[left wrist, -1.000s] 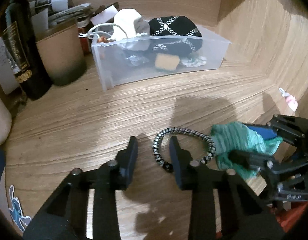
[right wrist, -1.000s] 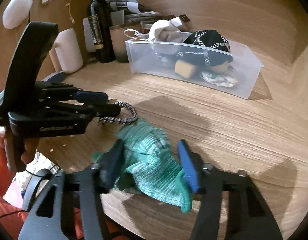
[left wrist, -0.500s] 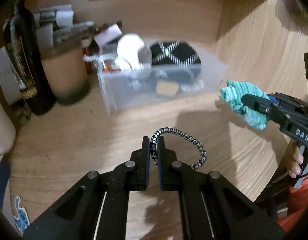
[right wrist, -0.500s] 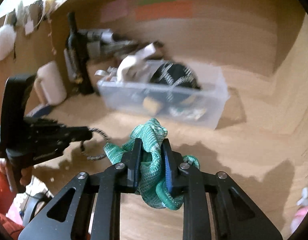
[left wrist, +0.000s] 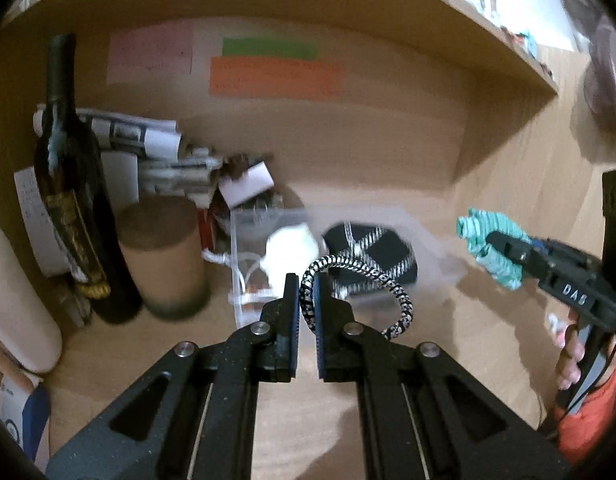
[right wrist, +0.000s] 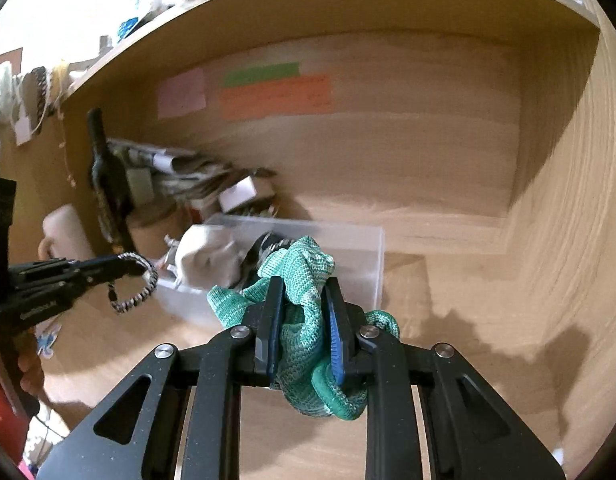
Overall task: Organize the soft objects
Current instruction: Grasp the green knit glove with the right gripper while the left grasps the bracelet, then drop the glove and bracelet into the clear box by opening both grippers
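My left gripper point(left wrist: 306, 288) is shut on a black-and-white braided bracelet point(left wrist: 391, 284) and holds it in the air in front of the clear plastic bin point(left wrist: 435, 248). It also shows in the right wrist view point(right wrist: 120, 268) with the bracelet point(right wrist: 142, 288). My right gripper point(right wrist: 304, 300) is shut on a green knitted cloth point(right wrist: 304, 344), lifted above the desk near the bin point(right wrist: 367, 264). The cloth point(left wrist: 493, 248) shows at the right of the left wrist view. The bin holds a white soft item point(left wrist: 292, 248) and a black item with white crossed lines point(left wrist: 371, 252).
A dark wine bottle point(left wrist: 72, 200) and a brown cylinder point(left wrist: 164, 256) stand left of the bin, with papers and boxes point(left wrist: 156, 152) behind. A white container point(left wrist: 16, 300) is at far left. Coloured notes point(left wrist: 276, 76) hang on the wooden back wall; a side wall point(right wrist: 567, 200) is at right.
Both grippers closed on their items, the left on the bracelet and the right on the green cloth, lifted them off the desk and carried them toward the bin.
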